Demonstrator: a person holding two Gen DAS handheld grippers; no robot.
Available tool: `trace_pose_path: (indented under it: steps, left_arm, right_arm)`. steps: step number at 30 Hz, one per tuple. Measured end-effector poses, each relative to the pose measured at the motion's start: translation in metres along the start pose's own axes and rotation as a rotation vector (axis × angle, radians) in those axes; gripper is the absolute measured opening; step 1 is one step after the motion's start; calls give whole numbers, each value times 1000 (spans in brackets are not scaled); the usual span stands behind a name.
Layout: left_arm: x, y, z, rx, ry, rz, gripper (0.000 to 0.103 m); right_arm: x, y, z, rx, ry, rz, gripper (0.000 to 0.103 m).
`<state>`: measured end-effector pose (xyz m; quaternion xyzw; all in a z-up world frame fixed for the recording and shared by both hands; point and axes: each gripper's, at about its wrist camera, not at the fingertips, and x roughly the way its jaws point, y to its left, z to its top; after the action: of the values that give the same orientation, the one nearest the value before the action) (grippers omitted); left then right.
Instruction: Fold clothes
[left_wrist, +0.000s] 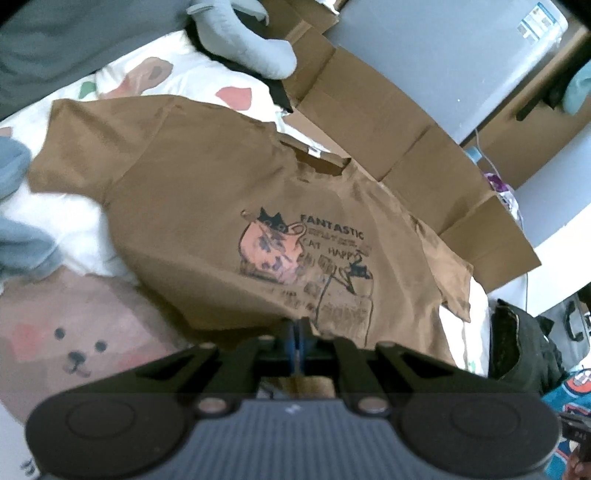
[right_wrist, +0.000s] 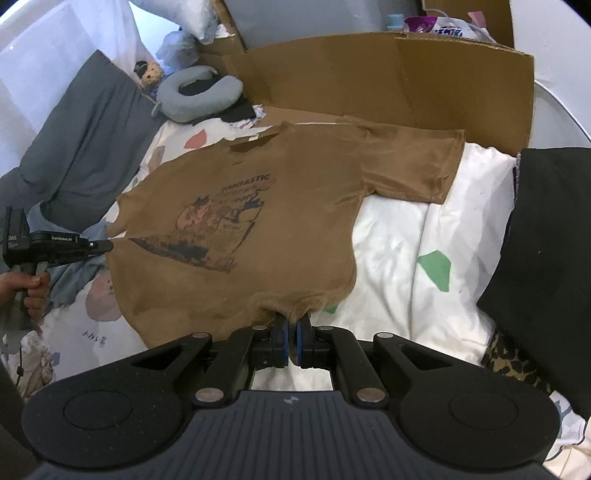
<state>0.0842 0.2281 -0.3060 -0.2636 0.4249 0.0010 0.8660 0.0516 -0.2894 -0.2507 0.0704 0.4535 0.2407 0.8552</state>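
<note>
Right wrist: tongs (right_wrist: 293, 328) hide pinched T-shirt (right_wrist: 258, 221) hem.

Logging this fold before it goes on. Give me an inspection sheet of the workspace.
Surface: bed with a white printed duvet, rumpled, a bear print near the left gripper.
Job's things: brown T-shirt spread print side up, collar away from the grippers, both sleeves out, hem bunched at the right gripper.
Clutter: grey neck pillow, small plush toy, black garment, blue cloth.
Grippers: left gripper fingers shut on the hem; right gripper fingers shut on the hem; a hand holds the left one's handle.
Cables: thin white cable behind the cardboard.
Surroundings: flattened cardboard along the bed's far edge, grey pillow.
</note>
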Motion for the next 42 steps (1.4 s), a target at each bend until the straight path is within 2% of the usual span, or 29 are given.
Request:
trace_pose_path:
  steps: [15,25,28,32,38,42]
  left_arm:
    - [87,-19,63,77,7,-3,2]
    - [134,-14,78,84,40,36,2]
    - [143,-14,81,86,61,64,5]
    - [130,-13,85,51,42,39,18]
    - [95,-9,80,34,29,34,22]
    - [75,2,70,-16,29,46,26]
  right_arm:
    - [48,-37,65,-40,-33,-94,1]
    - [97,-61,97,-51,-9,-173,1]
    - [113,-69,104,-45,8,-199,1]
    - [136,-77,108,-41,47,-237,1]
    - [159,-82,109,-43,74,-266,1]
    - [165,-82,110,-36,73,-270,1]
